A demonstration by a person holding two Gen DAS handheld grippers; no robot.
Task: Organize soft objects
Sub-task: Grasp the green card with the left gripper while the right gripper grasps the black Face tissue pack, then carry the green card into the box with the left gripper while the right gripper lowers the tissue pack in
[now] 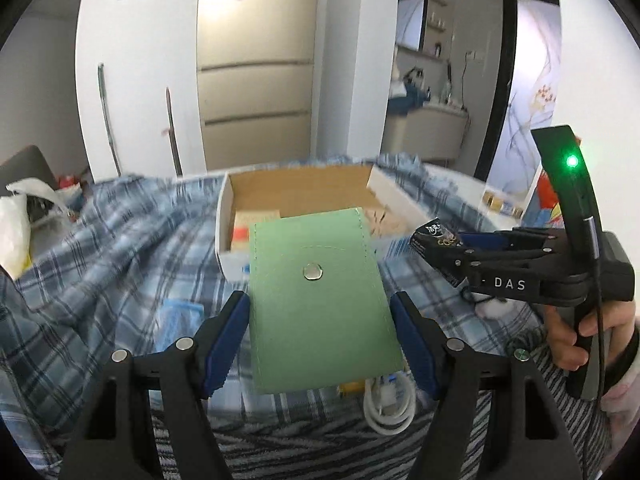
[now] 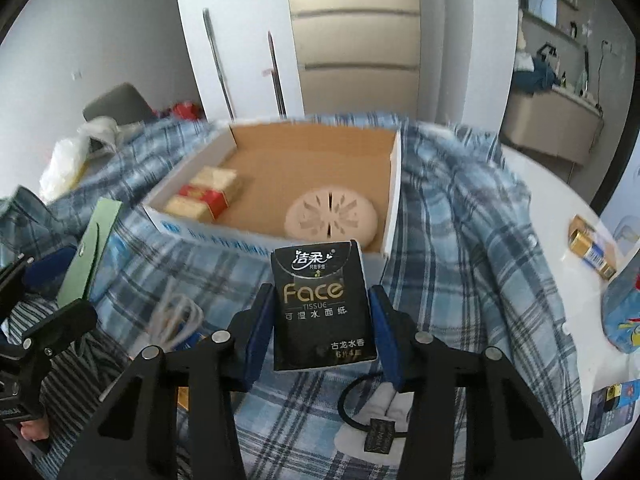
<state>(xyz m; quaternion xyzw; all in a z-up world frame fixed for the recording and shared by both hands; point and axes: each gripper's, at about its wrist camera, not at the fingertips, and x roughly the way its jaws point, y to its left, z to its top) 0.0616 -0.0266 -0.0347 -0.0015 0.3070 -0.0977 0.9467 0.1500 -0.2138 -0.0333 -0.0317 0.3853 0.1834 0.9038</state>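
Gripping firmly now, the right claw (image 2: 322, 316) has its blue pads clamped on both sides of a black tissue pack (image 2: 323, 308), held clear of the plaid blanket (image 2: 460, 240). Over on the other side, the left claw (image 1: 320, 320) pinches a green pouch (image 1: 320, 300) by its long edges, snap button facing up. Just ahead of both claws sits the open cardboard box (image 2: 394, 196), already holding a red-and-tan packet (image 2: 208, 196) at its left and a round pale disc (image 2: 332, 216) near the right wall. Below the right claw lie a black hair tie (image 2: 360, 404) and a white cable (image 2: 176, 320) on the bed. The smart play, I'd say: carry the tissue pack forward over the near wall, aim for the bare cardboard between packet and disc, and keep the squeeze gentle so the soft pack doesn't buckle.
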